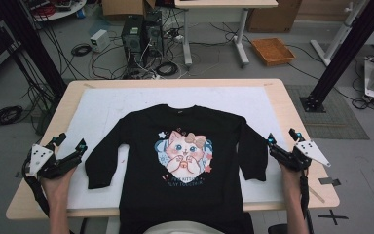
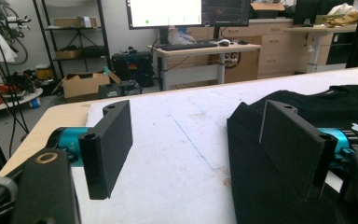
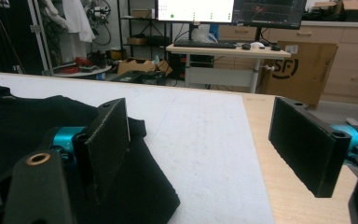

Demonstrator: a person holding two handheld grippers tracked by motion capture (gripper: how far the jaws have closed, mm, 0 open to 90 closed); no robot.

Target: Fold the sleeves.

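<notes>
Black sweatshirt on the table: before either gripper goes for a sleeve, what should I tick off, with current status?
1. Sweatshirt lies flat, print up: ok.
2. Left gripper open, holding nothing: ok.
3. Right gripper open, holding nothing: ok.
4. Left sleeve spread out beside the left gripper: ok.
5. Right sleeve spread out beside the right gripper: ok.
6. Hem fully on the table: not ok, it hangs over the near edge.

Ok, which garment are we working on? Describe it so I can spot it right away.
On the wooden table lies a white mat. Spread flat on it, between the left gripper and right gripper, is the black sweatshirt, marked by a pink cartoon cat on its chest.
</notes>
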